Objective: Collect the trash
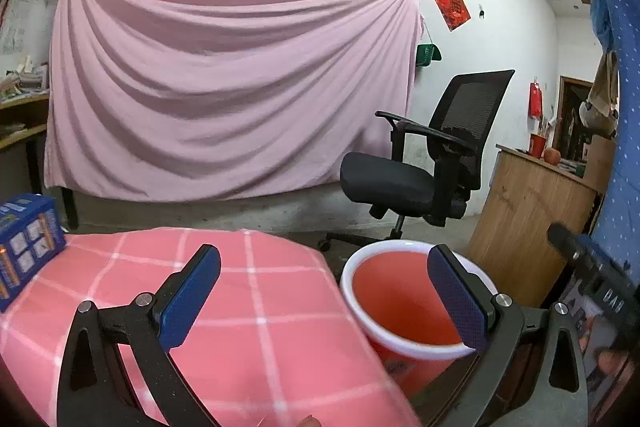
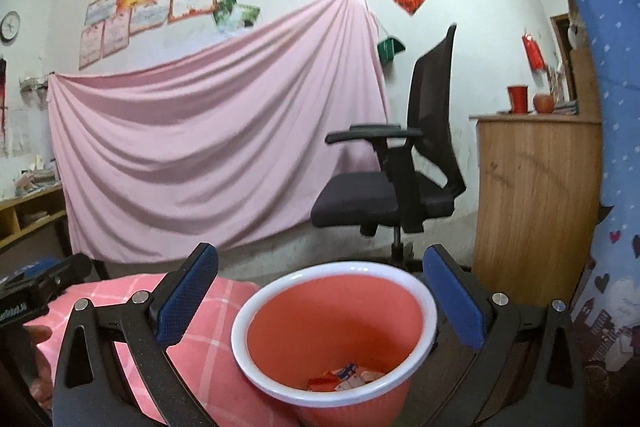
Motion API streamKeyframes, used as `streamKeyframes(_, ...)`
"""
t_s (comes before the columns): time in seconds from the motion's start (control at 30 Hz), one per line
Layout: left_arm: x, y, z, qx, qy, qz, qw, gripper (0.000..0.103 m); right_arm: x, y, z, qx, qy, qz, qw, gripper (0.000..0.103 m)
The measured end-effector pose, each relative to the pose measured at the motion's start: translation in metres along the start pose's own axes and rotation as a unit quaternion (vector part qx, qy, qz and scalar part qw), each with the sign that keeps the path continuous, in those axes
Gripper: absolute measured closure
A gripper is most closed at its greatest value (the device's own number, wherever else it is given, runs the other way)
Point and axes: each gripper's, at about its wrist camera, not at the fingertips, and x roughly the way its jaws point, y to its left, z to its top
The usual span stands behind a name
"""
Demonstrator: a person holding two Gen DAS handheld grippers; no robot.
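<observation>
A red bin with a white rim (image 2: 428, 301) stands beside the table, below my right gripper (image 2: 320, 295). Several crumpled wrappers (image 2: 346, 379) lie at its bottom. My right gripper is open and empty above the bin's mouth. In the left wrist view the same bin (image 1: 360, 267) is at the right, with my open, empty left gripper (image 1: 324, 291) spanning the table edge and the bin's rim. The right gripper's body (image 1: 592, 279) shows at the right edge of the left wrist view.
A pink checked tablecloth (image 1: 224, 311) covers the table. A blue box (image 1: 26, 247) stands at its left edge. A black office chair (image 1: 424, 163) and a wooden cabinet (image 2: 536, 211) stand behind the bin. A pink sheet (image 1: 224, 87) hangs on the wall.
</observation>
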Motion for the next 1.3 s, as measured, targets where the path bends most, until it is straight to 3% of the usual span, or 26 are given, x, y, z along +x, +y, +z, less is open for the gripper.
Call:
streamKeyframes(0.6,-0.113,0.033,-0.023,0.009,-0.019,0.038,0.9991,0.002,-0.093,0.051,-0.021,-0.016,-0.056,0.038,0.998,0.0)
streamKeyframes(1.3,-0.203,0.09,-0.059,-0.036,-0.022,0.056,0.9975,0.002,-0.159,0.104,-0.047,-0.03,-0.03,0.039,0.998,0.0)
